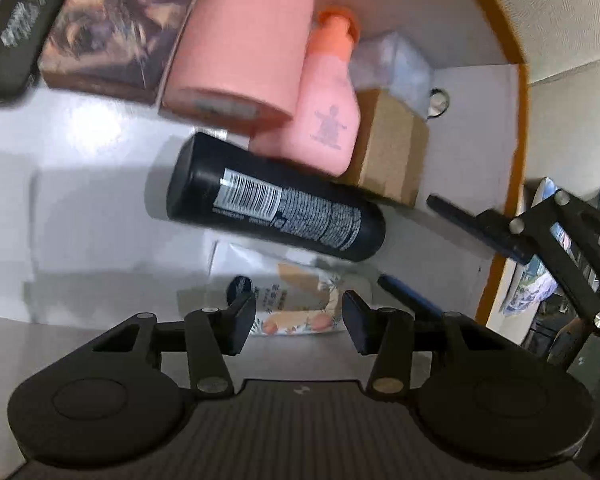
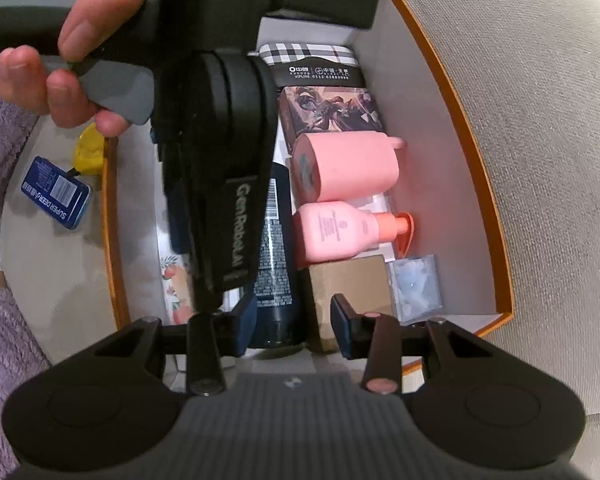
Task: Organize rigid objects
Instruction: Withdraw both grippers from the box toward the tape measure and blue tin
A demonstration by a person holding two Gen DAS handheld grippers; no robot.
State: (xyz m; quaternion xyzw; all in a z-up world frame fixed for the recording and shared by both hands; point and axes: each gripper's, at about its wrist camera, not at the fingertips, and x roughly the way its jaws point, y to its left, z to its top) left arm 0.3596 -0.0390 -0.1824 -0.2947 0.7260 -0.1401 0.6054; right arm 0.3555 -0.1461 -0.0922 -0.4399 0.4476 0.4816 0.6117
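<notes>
A white box with an orange rim holds the objects. A black spray can lies in its middle. Beside it lie a pink cup, a pink pump bottle, a brown carton, a printed brown box and a clear plastic case. My left gripper is open and empty, just short of the can, over a fruit-print packet. My right gripper is open around the can's near end without clamping it; it also shows in the left wrist view.
A plaid tin lies at the box's far end. Outside the box on the grey cushion lie a blue tin and a yellow object. A purple fleece is at left. The hand-held left gripper body hides the box's left half.
</notes>
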